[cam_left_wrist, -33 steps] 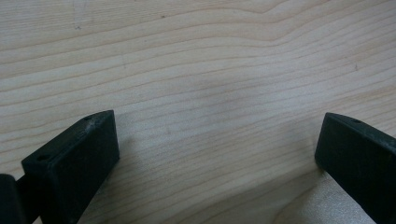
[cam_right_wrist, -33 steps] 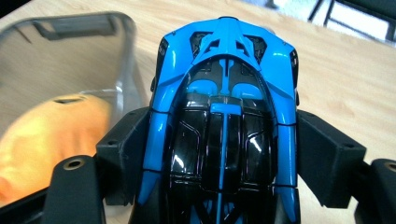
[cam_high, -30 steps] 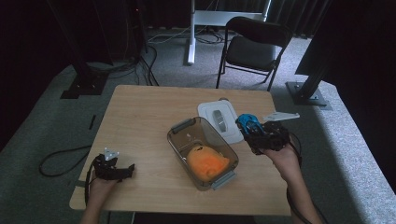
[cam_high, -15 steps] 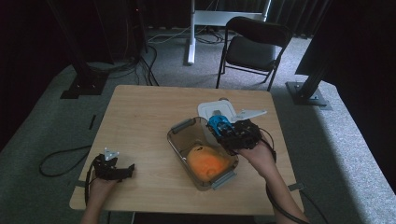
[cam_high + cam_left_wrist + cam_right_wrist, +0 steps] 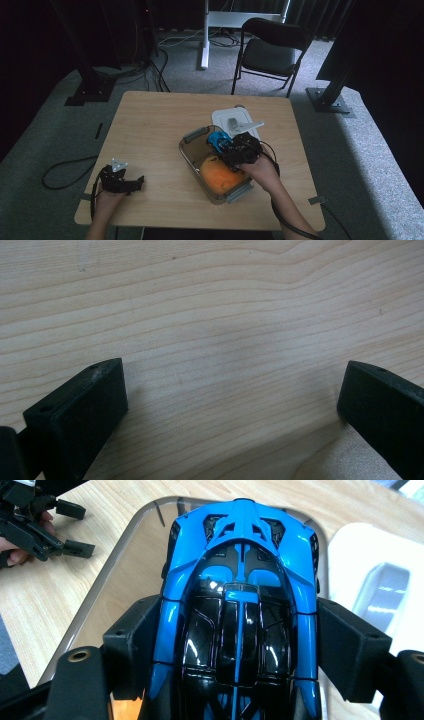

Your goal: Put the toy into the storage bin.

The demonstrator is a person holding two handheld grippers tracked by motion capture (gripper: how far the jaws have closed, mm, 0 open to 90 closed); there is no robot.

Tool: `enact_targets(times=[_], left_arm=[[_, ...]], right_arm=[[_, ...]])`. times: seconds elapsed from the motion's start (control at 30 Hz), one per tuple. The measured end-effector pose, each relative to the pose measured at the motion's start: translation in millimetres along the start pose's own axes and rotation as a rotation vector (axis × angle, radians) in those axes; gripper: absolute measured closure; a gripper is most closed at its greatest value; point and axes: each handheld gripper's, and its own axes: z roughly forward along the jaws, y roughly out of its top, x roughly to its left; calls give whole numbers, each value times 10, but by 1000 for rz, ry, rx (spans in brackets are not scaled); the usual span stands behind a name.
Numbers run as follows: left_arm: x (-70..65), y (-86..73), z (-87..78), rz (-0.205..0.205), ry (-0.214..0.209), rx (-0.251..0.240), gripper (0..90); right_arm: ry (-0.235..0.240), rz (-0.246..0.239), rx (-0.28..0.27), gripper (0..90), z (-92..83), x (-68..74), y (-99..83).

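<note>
A blue and black toy car (image 5: 240, 595) sits between the jaws of my right gripper (image 5: 240, 650), which press on both its flanks. In the high view the car (image 5: 218, 140) hangs over the far half of a clear plastic box (image 5: 189, 156), with the right gripper (image 5: 231, 148) just above the box. An orange object (image 5: 220, 177) lies inside the box at its near end. My left gripper (image 5: 137, 181) rests at the table's near left corner, and its jaws (image 5: 235, 405) stand wide apart over bare wood with nothing between them.
A white lid (image 5: 225, 119) lies on the wooden table (image 5: 150, 125) just beyond the box, also seen in the right gripper view as a white lid (image 5: 370, 565). A black chair (image 5: 272, 50) and dark stands are on the floor behind the table.
My right gripper has carried the toy car leftward from beside the box to above its far end. The left gripper has stayed where it was.
</note>
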Motion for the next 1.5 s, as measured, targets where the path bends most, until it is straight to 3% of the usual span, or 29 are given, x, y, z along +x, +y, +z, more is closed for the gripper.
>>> enact_targets(times=[0.43, 0.67, 0.97, 1.2, 1.5], left_arm=[[0, -1, 1, 0, 1, -2, 1], [0, -1, 1, 1, 1, -2, 2], [0, -1, 1, 0, 1, -2, 1], [0, -1, 1, 0, 1, -2, 1], [-1, 0, 1, 0, 1, -1, 1]], right_arm=[[-9, 32, 76, 247, 187, -61, -186], [1, 15, 103, 246, 253, -34, -199], [21, 32, 82, 239, 241, -68, -231], [73, 44, 43, 236, 124, -118, -221], [38, 112, -10, 169, -45, -288, -240]])
